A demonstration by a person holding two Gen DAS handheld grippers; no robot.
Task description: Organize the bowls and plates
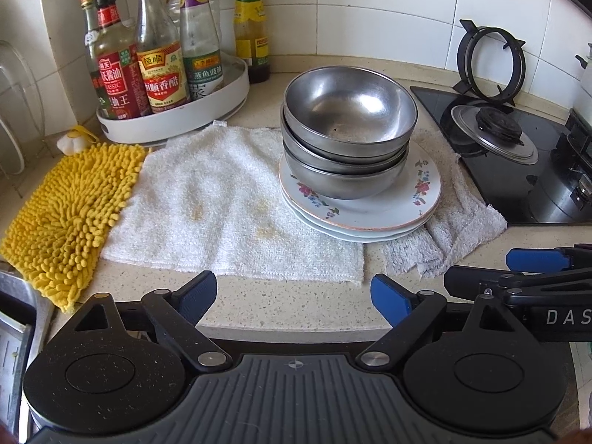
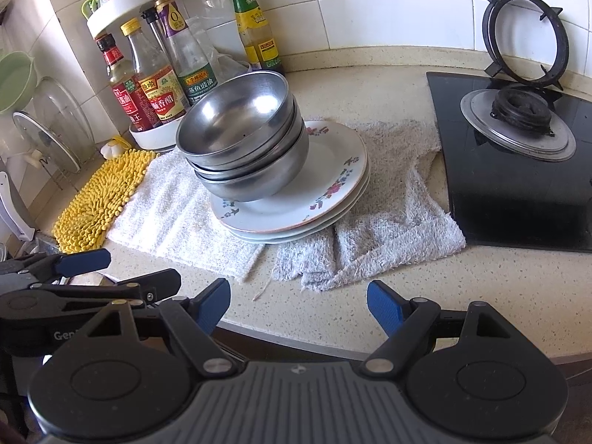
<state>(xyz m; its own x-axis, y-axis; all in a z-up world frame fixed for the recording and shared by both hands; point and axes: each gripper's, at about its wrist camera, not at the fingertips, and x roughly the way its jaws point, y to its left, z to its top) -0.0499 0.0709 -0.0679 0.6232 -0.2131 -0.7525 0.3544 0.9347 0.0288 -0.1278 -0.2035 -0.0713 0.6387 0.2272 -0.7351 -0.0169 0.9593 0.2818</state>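
Both hand-held grippers, left point(image 1: 294, 301) and right point(image 2: 299, 305), gape empty before stacked steel bowls point(image 1: 349, 129) on plates point(image 1: 370, 211)

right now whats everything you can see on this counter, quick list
steel bowls: three or four, silver, nested on the plates
plates: about three, white with flowers, stacked on the towels
white towel: one, under and left of the stack
grey towel: one, folded, right of the stack
yellow mat: one, far left
sauce bottles: about five, on and beside a white turntable, back left
gas hob: one, black, right
pan support: one, black, against the tiles
left tool: open, empty
right tool: open, empty
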